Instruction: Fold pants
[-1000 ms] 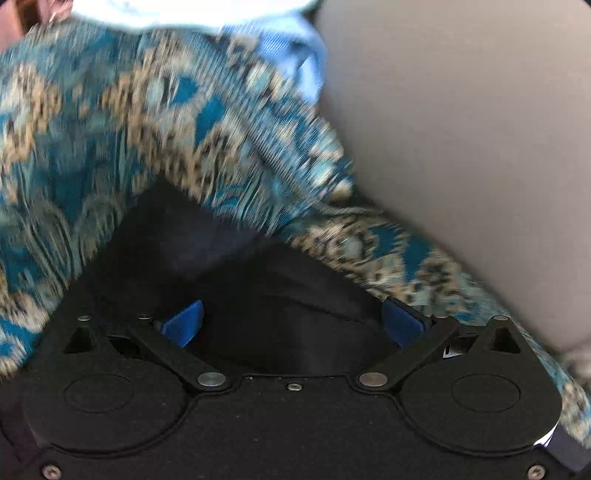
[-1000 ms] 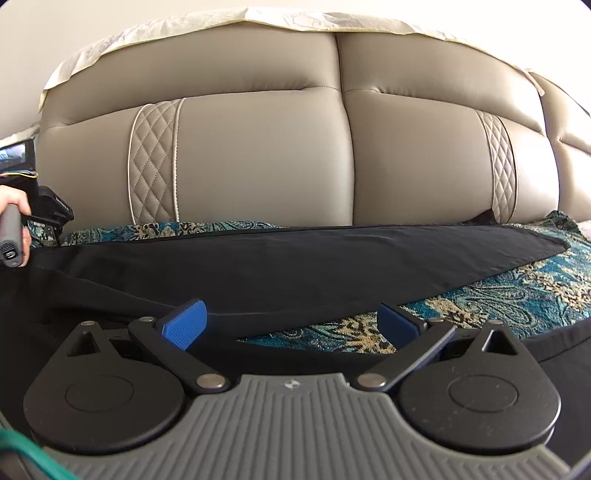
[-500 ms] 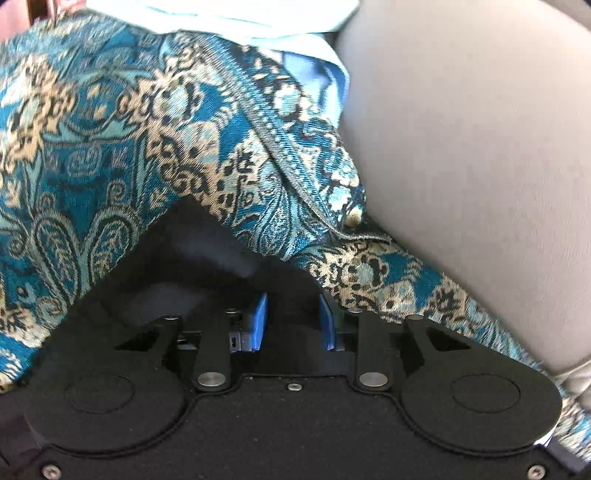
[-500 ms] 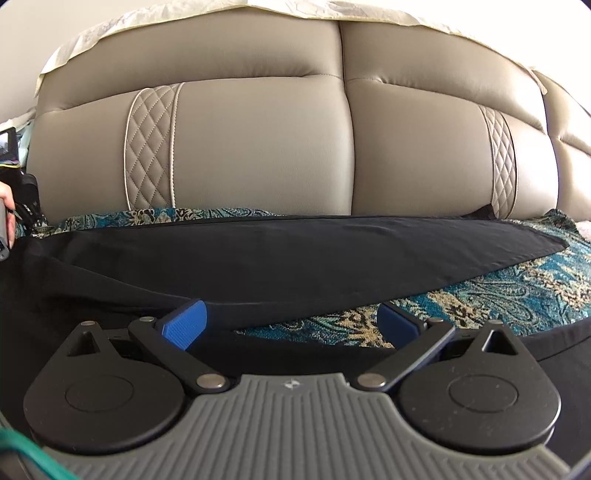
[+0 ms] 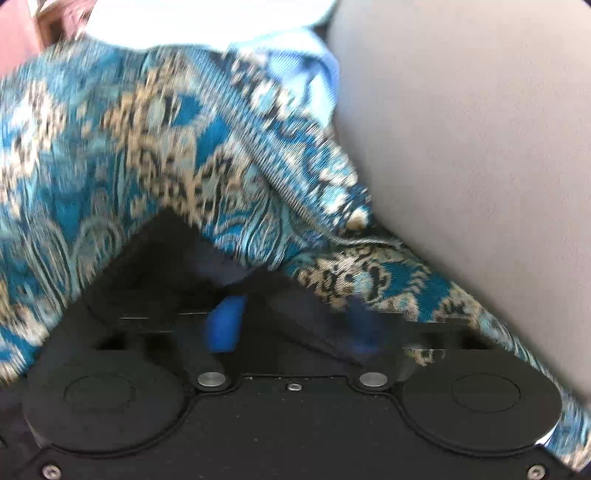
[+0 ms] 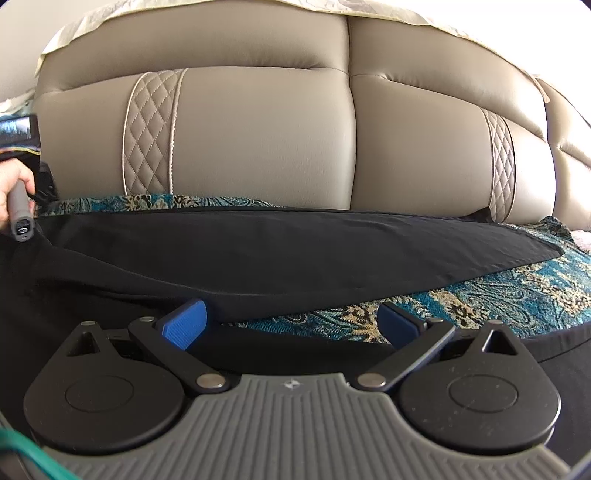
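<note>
Black pants (image 6: 280, 251) lie spread along the sofa seat. Left hand-held gripper (image 5: 291, 321) closing, corner of cloth between its pads; right hand-held gripper (image 6: 291, 325) apart, empty. Step: first grasp. Next, probably: right takes hold, then fold over.

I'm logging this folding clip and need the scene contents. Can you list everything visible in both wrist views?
Pants: one, black, spread along the sofa seat.
Patterned cover: one, teal and gold, under the pants.
Sofa: one, beige, backrest behind the pants.
Pale cloth: one, cream, draped over the sofa top.
Left gripper: blue pads closing, black fabric between them.
Right gripper: open over the near pants edge.
Hand: one, far left, holding the left gripper's handle.
</note>
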`<control>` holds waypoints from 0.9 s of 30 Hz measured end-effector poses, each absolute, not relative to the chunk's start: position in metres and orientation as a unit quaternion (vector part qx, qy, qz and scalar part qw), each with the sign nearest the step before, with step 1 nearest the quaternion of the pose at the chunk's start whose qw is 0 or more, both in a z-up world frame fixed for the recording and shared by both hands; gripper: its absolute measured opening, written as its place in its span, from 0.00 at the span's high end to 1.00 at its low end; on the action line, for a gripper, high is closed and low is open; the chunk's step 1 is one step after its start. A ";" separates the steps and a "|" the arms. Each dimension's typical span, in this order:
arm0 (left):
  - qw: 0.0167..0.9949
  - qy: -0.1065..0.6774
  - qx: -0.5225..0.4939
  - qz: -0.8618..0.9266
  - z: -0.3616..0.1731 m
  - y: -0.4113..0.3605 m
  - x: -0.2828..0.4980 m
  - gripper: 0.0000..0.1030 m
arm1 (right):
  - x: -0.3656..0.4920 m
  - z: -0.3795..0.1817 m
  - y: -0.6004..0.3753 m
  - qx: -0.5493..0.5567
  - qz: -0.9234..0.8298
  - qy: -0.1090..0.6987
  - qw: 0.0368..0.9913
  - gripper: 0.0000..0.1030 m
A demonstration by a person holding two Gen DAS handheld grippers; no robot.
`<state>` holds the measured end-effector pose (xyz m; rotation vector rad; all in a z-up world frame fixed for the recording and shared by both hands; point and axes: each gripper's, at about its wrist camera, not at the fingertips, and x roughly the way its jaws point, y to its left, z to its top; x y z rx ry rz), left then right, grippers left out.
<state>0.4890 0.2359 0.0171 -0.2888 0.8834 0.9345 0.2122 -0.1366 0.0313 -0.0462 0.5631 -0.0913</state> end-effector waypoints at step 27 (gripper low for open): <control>0.896 0.307 -0.265 0.185 0.123 0.242 0.237 0.96 | 0.227 0.079 -0.107 0.320 0.133 0.299 0.889 0.04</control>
